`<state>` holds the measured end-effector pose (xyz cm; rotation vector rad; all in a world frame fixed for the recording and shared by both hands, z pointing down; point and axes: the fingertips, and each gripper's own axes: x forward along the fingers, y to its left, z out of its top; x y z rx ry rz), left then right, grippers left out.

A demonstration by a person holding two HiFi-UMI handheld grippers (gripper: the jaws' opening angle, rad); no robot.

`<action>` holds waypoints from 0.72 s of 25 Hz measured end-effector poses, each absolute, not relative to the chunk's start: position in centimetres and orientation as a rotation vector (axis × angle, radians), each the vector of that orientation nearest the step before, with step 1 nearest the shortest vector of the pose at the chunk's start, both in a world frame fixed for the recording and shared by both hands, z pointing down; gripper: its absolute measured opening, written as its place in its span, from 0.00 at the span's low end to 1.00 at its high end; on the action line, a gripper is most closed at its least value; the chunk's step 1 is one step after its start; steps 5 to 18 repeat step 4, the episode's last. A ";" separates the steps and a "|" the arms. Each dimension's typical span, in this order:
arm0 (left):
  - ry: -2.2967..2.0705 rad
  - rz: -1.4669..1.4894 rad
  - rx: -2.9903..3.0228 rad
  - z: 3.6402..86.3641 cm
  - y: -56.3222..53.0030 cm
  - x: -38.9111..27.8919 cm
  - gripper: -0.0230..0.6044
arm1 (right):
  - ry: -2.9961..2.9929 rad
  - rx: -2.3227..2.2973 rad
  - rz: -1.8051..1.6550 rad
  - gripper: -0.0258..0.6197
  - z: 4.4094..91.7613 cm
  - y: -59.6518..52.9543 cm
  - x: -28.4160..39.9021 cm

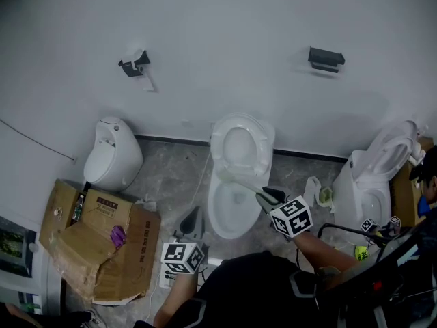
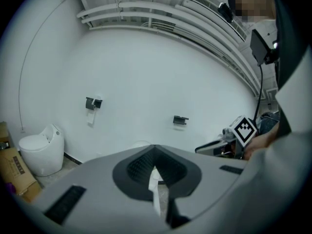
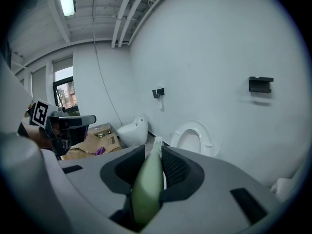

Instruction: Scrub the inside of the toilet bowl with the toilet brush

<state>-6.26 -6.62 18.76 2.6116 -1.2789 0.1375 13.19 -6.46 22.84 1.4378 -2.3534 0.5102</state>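
The toilet bowl [image 1: 214, 212] looks glossy ceramic, the toilet brush [image 3: 147, 189] matt green plastic.

The middle toilet [image 1: 235, 183] stands against the back wall, with a small toilet [image 1: 113, 154] to its left and a third toilet [image 1: 375, 176] at the floor's right edge. Cardboard boxes [image 1: 95, 244] lie before the small toilet (at the floor's left edge). The toilet brush [image 1: 239, 180] reaches over the middle bowl from the right gripper [image 1: 270, 198]. The left gripper [image 1: 191, 221] is just left of that bowl.

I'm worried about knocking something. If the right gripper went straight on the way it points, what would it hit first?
Probably the middle toilet: the right gripper, shut on the green toilet brush, aims across its bowl toward the raised seat; depth is unclear.
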 end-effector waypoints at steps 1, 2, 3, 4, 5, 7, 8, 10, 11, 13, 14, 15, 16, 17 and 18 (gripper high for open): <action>-1.280 0.137 2.610 18.7 -6.6 -6.2 0.05 | -2.354 1.438 0.511 0.21 22.8 -6.4 13.2; -1.281 0.136 2.609 18.8 -6.5 -6.2 0.05 | -2.354 1.438 0.512 0.21 22.8 -6.4 13.3; -1.282 0.135 2.608 18.8 -6.5 -6.1 0.05 | -2.354 1.438 0.511 0.21 22.8 -6.4 13.3; -1.283 0.135 2.607 18.9 -6.4 -6.1 0.05 | -2.353 1.437 0.511 0.21 22.8 -6.4 13.4; -1.283 0.135 2.607 18.9 -6.4 -6.1 0.05 | -2.353 1.437 0.511 0.21 22.8 -6.4 13.4; -1.283 0.135 2.607 18.9 -6.4 -6.1 0.05 | -2.353 1.437 0.511 0.21 22.8 -6.4 13.4; -1.283 0.135 2.607 18.9 -6.4 -6.1 0.05 | -2.353 1.437 0.511 0.21 22.8 -6.4 13.4; -1.283 0.135 2.607 18.9 -6.4 -6.1 0.05 | -2.353 1.437 0.511 0.21 22.8 -6.4 13.4; -1.283 0.135 2.607 18.9 -6.4 -6.1 0.05 | -2.353 1.437 0.511 0.21 22.8 -6.4 13.4; -1.283 0.135 2.607 18.9 -6.4 -6.1 0.05 | -2.353 1.437 0.511 0.21 22.8 -6.4 13.4; -1.283 0.135 2.607 18.9 -6.4 -6.1 0.05 | -2.353 1.437 0.511 0.21 22.8 -6.4 13.4; -1.283 0.135 2.607 18.9 -6.4 -6.1 0.05 | -2.353 1.437 0.511 0.21 22.8 -6.4 13.4; -1.283 0.135 2.607 18.9 -6.4 -6.1 0.05 | -2.353 1.437 0.511 0.21 22.8 -6.4 13.4; -1.283 0.135 2.607 18.9 -6.4 -6.1 0.05 | -2.353 1.437 0.511 0.21 22.8 -6.4 13.4; -1.283 0.135 2.607 18.9 -6.4 -6.1 0.05 | -2.353 1.437 0.511 0.21 22.8 -6.4 13.4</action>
